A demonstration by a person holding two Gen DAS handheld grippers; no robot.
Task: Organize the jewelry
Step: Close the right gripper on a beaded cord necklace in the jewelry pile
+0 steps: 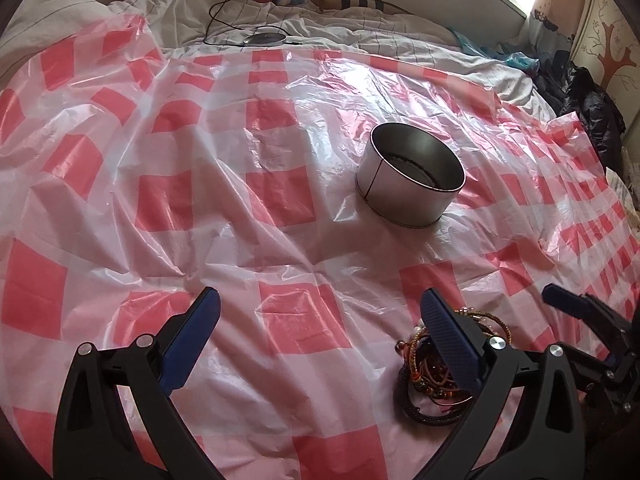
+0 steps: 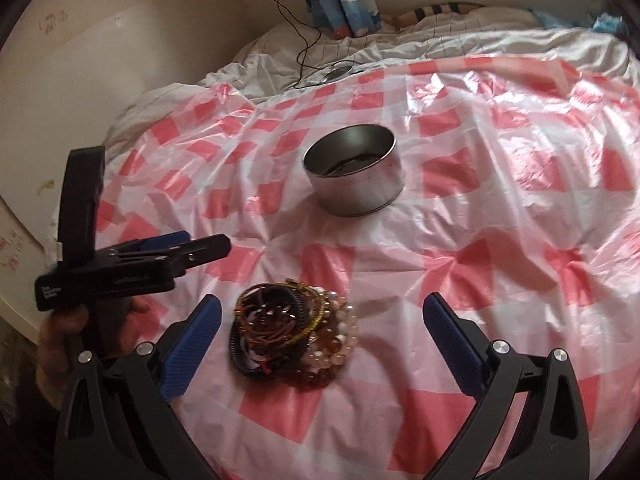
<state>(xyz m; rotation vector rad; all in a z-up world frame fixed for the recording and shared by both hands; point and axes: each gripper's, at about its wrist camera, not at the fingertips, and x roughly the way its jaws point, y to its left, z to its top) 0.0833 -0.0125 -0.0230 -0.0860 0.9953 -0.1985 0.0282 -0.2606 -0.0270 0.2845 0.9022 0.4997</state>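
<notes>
Bracelets (image 2: pixel 294 338), a tangled heap of beaded strands and dark cords, lie on the checked plastic sheet (image 2: pixel 500 184) over the bed, just ahead of my right claw (image 2: pixel 320 344) and between its blue fingers. My right claw stands wide open, empty, its fingers apart on either side of the heap without touching it. My left claw (image 1: pixel 320 340) is likewise spread wide and holds nothing; the same heap sits just beside its right finger, partly hidden behind it. Farther ahead of both claws, well apart from the heap, a round metal tin (image 2: pixel 354 170) stands upright with no lid; something dark lies in its bottom, too dim to name. As I judge it, the sorting is at the pick-up step, with the heap not yet gripped. My next move calls for lowering the right claw over one strand, closing gently so the others do not drag along, then carrying it forward to the tin.
</notes>
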